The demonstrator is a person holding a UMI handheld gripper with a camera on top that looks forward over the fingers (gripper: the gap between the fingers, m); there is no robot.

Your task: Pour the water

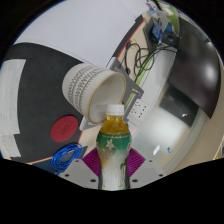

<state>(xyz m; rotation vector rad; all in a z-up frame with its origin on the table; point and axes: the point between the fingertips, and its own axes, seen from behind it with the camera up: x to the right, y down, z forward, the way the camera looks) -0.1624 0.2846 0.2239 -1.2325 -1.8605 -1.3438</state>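
While the tongs (pixel 115 170) grip a bottle (pixel 115 140), a cup (pixel 90 88) lies tilted beyond.

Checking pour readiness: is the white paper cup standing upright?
No, the white paper cup lies tipped, its mouth facing the capped yellow drink bottle between the fingers.

We see our gripper (pixel 114 170) reaching forward, its two fingers low in the gripper view. The pink pads (pixel 97 163) on their inner faces press against either side of a bottle (pixel 114 150) with a white cap, which we hold upright between them. No hand or arm of ours shows.
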